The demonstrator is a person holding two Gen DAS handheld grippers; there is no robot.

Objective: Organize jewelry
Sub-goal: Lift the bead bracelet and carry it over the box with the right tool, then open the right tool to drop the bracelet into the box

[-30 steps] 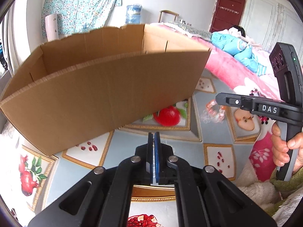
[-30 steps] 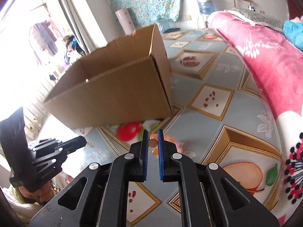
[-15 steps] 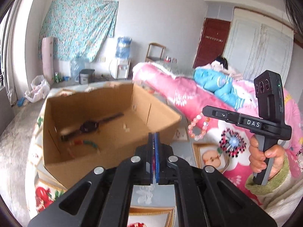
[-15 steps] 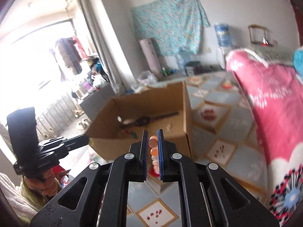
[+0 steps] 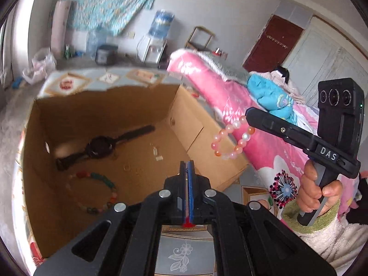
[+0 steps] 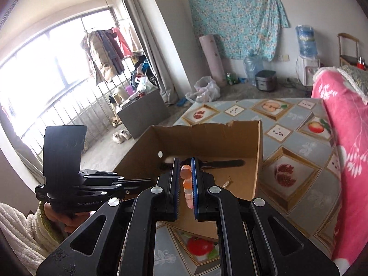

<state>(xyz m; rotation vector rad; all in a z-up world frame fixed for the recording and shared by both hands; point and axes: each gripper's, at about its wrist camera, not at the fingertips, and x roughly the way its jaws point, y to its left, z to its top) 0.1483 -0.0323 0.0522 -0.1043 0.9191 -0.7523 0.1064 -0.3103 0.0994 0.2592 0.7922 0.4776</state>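
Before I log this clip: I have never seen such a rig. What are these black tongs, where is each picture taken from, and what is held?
There is no robot here. A person holds a hand-operated two-finger gripper in each hand, and each gripper carries a wide-angle camera looking along its own fingers.

The left wrist view shows the left gripper at the bottom, shut with nothing between its pads. To the right in that view is the right gripper, gripped by a hand, with a pink and orange bead bracelet dangling from its tip.

The right wrist view looks between the right gripper's own fingers, which pinch that bracelet.

An open cardboard box stands on a fruit-patterned mat. Inside lie a black wristwatch, a multicoloured bead bracelet and some small pieces too tiny to identify.
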